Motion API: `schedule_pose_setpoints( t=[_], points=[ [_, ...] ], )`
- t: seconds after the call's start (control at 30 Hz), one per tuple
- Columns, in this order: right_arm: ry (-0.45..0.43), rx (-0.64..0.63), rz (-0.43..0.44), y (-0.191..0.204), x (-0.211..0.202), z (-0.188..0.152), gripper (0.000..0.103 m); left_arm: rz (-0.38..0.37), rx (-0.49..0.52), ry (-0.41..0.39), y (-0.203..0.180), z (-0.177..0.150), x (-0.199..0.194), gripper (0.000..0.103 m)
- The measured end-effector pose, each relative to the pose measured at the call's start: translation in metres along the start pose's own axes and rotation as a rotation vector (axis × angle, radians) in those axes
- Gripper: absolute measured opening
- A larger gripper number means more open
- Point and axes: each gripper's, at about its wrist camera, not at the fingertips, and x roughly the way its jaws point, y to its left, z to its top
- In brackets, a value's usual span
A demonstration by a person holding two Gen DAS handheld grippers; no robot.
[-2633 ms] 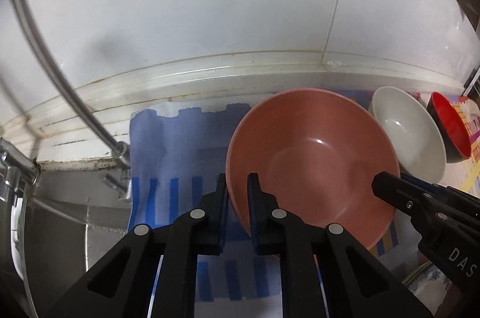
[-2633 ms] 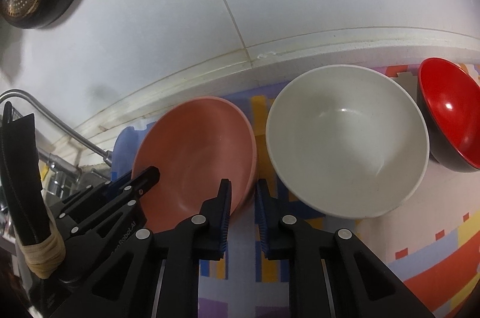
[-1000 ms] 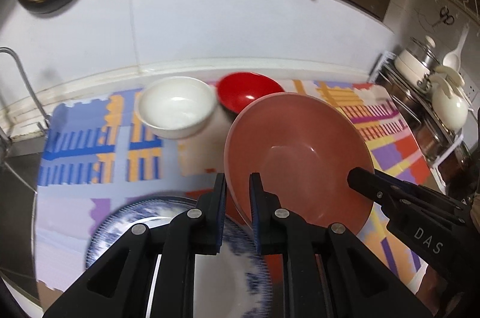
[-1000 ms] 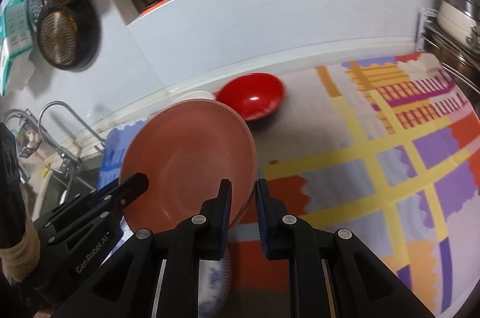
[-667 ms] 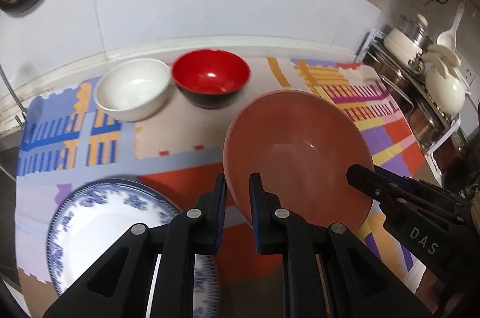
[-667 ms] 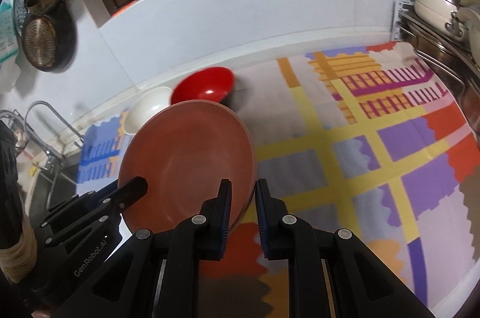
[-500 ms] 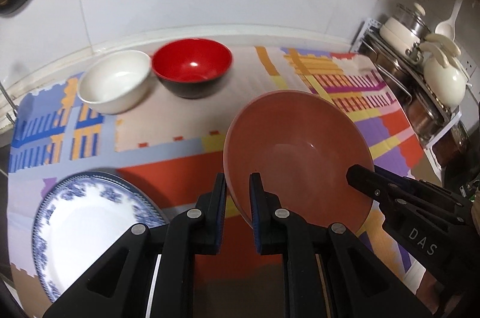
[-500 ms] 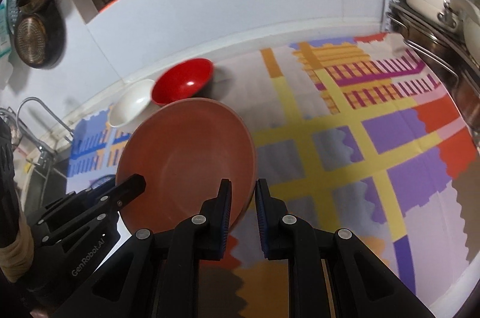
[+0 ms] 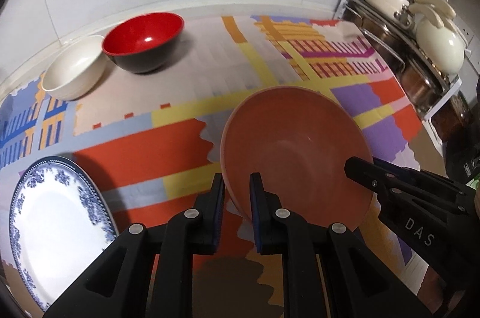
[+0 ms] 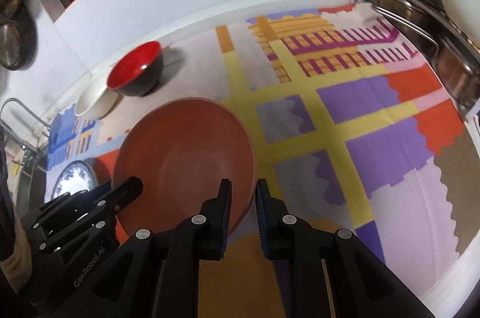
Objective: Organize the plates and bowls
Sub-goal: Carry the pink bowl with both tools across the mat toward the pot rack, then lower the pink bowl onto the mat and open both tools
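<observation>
The pink bowl (image 9: 295,156) hangs tilted above the patterned mat (image 9: 180,144), held at opposite sides of its rim by both tools: the left gripper (image 9: 235,190) has its jaws pinched on the rim's near left edge, and the right gripper (image 10: 242,195) has its jaws pinched on the rim's near right edge, the wall of the bowl passing between the blue pads in each view. The bottom of the bowl and whatever lies directly beneath it are hidden, so whether it touches the mat cannot be told, though its tilt and the shadow showing under it suggest it is clear of the surface. At the back of the mat, against the white wall, a red bowl (image 9: 144,42) with a black outside stands just beside a white bowl (image 9: 73,67); in the right wrist view the white one is partly covered by the red one. A blue-and-white plate (image 9: 54,216) lies flat at the near left, its edge cut off by the frame in the left view and mostly hidden behind the pink bowl and the left gripper in the right view. On the far right a metal rack (image 9: 399,48) holds pots and a cream kettle (image 9: 439,46), crowded and hard to tell apart. A tap (image 10: 18,108) shows only partly at the left edge
</observation>
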Motion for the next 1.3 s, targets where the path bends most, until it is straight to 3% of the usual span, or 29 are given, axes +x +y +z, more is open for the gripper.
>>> schedule_pose_setpoints(
  t=[0.73,0.9,1.13,1.3],
  points=[
    [0.044,0.004,-0.009,-0.015,0.013,-0.006,0.019,-0.020,-0.028,0.050,-0.002,-0.004,0.014,0.020],
    [0.037,0.018,-0.009,-0.014,0.012,-0.006,0.019,0.003,-0.030,0.019,0.004,-0.001,0.009,0.033],
    [-0.022,0.006,-0.076,-0.013,-0.003,-0.006,0.023,0.005,-0.028,-0.025,0.016,0.003,-0.006,0.040],
    [-0.079,-0.015,-0.074,0.000,-0.022,-0.004,0.023,0.026,-0.024,-0.099,0.028,0.006,-0.032,0.044]
  ],
)
